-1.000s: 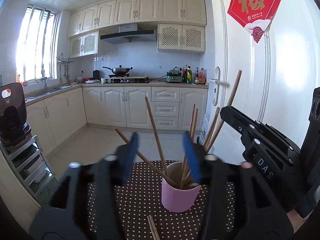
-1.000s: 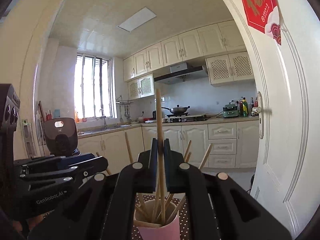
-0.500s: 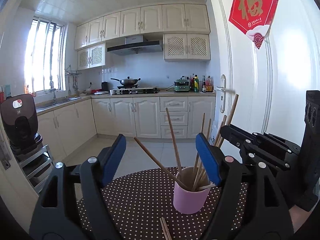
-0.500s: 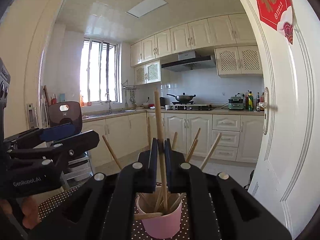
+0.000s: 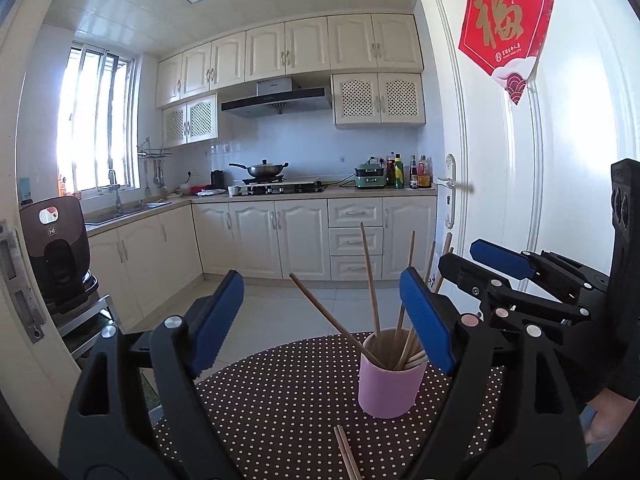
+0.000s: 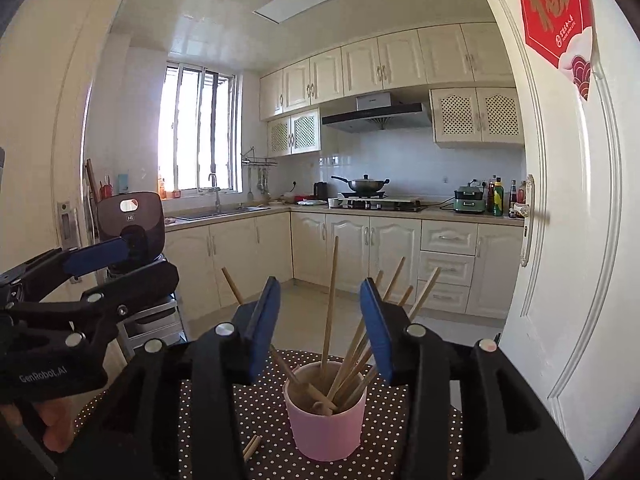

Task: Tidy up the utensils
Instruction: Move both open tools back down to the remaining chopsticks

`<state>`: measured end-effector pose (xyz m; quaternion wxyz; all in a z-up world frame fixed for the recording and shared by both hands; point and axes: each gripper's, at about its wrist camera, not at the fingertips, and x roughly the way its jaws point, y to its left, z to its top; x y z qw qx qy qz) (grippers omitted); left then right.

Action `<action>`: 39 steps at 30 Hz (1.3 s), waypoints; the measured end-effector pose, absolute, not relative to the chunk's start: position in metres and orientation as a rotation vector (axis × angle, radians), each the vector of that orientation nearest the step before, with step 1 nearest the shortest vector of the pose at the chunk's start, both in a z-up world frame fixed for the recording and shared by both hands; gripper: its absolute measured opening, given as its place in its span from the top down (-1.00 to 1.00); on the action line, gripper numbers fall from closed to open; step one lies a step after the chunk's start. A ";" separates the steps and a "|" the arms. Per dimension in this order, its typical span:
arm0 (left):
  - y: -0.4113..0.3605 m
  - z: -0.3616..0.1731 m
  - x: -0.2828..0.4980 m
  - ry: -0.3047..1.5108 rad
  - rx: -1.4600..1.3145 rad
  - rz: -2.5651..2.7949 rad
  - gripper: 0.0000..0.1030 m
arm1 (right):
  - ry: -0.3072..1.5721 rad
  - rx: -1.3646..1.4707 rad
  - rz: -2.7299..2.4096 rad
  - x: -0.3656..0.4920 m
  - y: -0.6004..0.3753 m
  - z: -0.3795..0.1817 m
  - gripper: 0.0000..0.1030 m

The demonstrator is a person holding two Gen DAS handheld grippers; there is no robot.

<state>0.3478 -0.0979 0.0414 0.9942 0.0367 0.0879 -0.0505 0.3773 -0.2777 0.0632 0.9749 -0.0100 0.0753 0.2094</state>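
A pink cup holding several wooden chopsticks stands on a round table with a dark polka-dot cloth. My left gripper hangs before the cup, its jaws opening wide with nothing held. My right gripper is just behind the cup, its jaws opening. One upright chopstick stands in the cup between the blue pads, which do not touch it. A loose pair of chopsticks lies on the cloth near the cup. Each gripper shows in the other's view, right and left.
A white door with a red paper decoration stands close on the right. A dark appliance sits on a metal rack at the left. Beyond the table are the kitchen floor and cream cabinets.
My right gripper has opened off the upright chopstick, which now rests in the cup. My left gripper's jaws have spread wider. Both grippers have drawn back slightly from the cup.
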 end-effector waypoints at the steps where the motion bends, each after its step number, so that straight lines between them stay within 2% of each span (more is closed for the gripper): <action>1: -0.096 0.042 0.345 0.175 0.071 -0.100 -0.55 | 0.148 -0.024 0.424 0.373 -0.277 0.065 0.21; 12: -0.077 0.050 0.300 0.132 0.085 -0.060 -0.71 | 0.114 -0.049 0.429 0.320 -0.268 0.076 0.09; 19: -0.064 0.038 0.285 0.201 0.104 -0.050 -0.73 | 0.188 -0.065 0.435 0.300 -0.255 0.065 0.01; 27: -0.049 -0.003 0.293 0.391 0.132 -0.035 -0.76 | 0.386 -0.074 0.409 0.305 -0.235 0.019 0.01; 39: -0.026 -0.068 0.320 0.640 0.099 -0.058 -0.76 | 0.838 -0.123 0.317 0.356 -0.200 -0.082 0.01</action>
